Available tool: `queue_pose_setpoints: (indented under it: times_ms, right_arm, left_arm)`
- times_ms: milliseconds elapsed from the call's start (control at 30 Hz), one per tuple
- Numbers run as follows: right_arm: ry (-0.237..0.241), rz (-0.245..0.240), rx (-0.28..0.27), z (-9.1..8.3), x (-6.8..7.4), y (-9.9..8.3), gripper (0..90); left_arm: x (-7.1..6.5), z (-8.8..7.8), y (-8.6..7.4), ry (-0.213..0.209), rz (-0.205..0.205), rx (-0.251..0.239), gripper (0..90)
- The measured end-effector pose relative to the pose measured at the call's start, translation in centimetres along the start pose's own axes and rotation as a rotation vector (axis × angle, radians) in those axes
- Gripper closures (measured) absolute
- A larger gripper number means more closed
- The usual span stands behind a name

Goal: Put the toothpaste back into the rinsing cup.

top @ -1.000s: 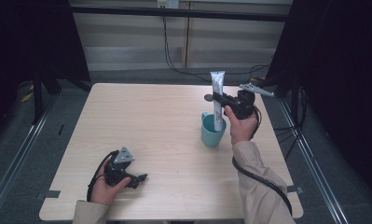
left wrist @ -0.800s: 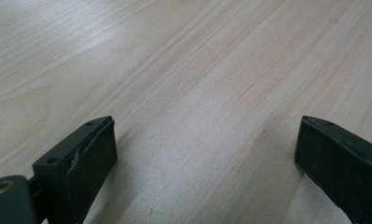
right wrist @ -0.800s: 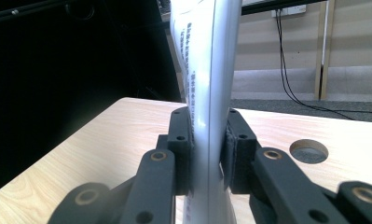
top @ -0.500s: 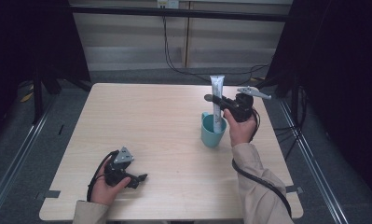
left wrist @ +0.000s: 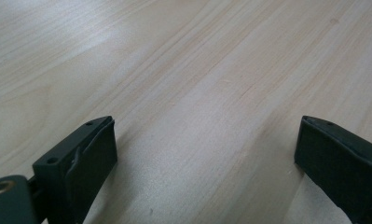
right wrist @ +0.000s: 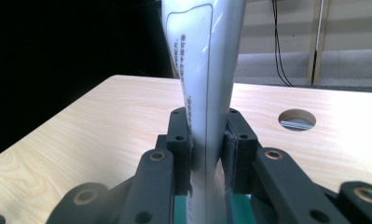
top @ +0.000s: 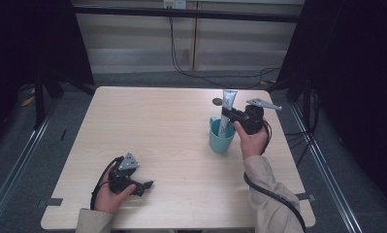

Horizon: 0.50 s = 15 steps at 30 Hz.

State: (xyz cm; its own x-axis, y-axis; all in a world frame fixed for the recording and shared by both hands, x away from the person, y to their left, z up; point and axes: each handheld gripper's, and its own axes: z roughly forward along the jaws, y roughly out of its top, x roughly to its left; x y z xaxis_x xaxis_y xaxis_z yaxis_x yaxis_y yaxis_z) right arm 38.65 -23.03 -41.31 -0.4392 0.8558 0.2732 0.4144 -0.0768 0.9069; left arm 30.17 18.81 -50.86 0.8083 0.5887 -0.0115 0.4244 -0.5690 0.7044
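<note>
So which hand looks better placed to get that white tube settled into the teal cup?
Right. The right gripper already clamps the white plastic tube directly over the teal cup; the left gripper rests open, far across the table.

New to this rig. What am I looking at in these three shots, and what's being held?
No robot: a person holds a two-jaw hand gripper in each hand at a pale wooden table. The high view looks down from above; the other two come from cameras riding on each gripper. The right gripper is shut on a white squeeze tube, standing upright in a teal mug. The left gripper rests near the table's front edge, jaws open with bare wood between them. A round hole sits in the tabletop beyond the tube.
</note>
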Motion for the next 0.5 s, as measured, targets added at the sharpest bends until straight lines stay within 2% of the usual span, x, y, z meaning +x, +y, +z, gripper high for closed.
queue_pose_setpoints:
  times_ms: [500]
  right_arm:
    - [-0.003,0.01,0.017,-0.4,-0.5,-1.4,74.7]
  left_arm:
    - [0.0,0.0,0.0,-0.002,0.0,-0.002,5.3]
